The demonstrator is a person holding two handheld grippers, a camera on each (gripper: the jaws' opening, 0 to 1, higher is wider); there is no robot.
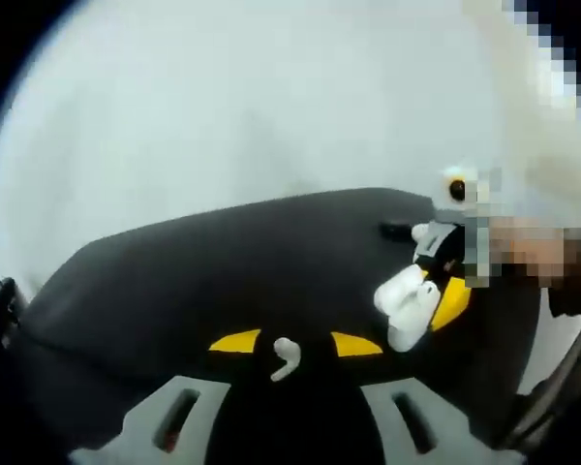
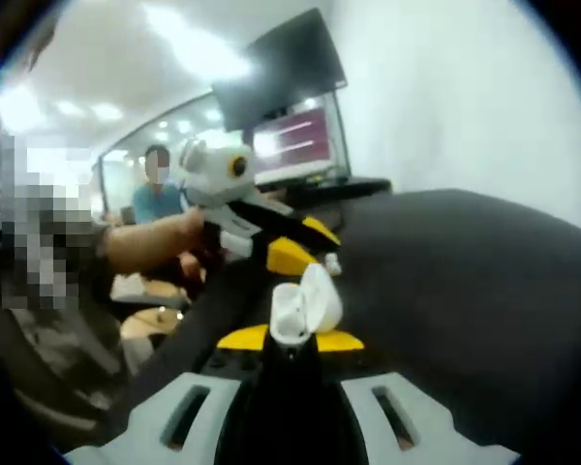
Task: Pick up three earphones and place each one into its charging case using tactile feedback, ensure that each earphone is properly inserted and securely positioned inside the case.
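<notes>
In the left gripper view, the left tool (image 1: 287,351) pinches a white earphone (image 1: 287,357) between its yellow-tipped jaws, the stem curling down toward the camera. It hangs above the dark worktop (image 1: 223,262), which runs away to a pale wall. To the right and a little farther off, the right tool (image 1: 438,302) comes in holding the white charging case (image 1: 407,305) — lid open, body tilted.

In the right gripper view, the right tool (image 2: 290,339) is clamped on the charging case (image 2: 305,305), its lid (image 2: 324,295) swung back to the right and the open mouth facing up. Just beyond it, the left tool (image 2: 320,260) reaches in from the left with a person's hand (image 2: 189,232) behind it; the earphone (image 2: 333,263) shows as a small white speck at its yellow tips, near the case but apart from it. Far behind stands a monitor (image 2: 295,136) — lit with a purple screen.
</notes>
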